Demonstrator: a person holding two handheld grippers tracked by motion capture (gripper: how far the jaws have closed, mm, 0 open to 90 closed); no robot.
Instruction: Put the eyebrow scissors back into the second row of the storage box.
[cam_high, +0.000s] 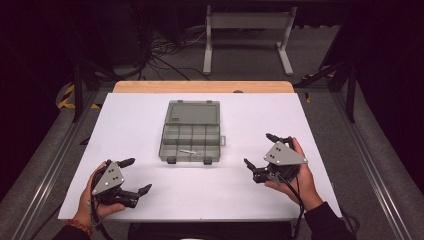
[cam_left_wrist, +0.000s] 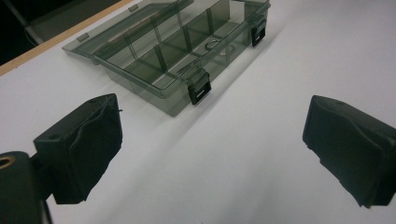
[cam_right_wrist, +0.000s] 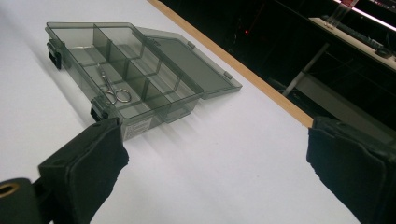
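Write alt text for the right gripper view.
An open grey see-through compartment box sits on a white table, its lid laid flat behind it and a small metal ring with a pin in one front compartment. The right claw's two black jaws stand wide apart in the foreground, holding nothing.

We see the smoky transparent plastic compartment box (cam_high: 191, 140) lying near the middle of the white table (cam_high: 150, 200), its hinged lid (cam_high: 193, 112) folded flat behind it toward the far wooden edge strip (cam_high: 202, 87). In the box's long front compartment lies a small metal key ring with a pin (cam_right_wrist: 113, 91), toward the right half. 2 black latches (cam_left_wrist: 199, 91) sit on the box's front wall. The left gripper (cam_high: 134, 176) rests before the box and to its left; the right gripper (cam_high: 261, 150) lies to its right, both well apart from it.
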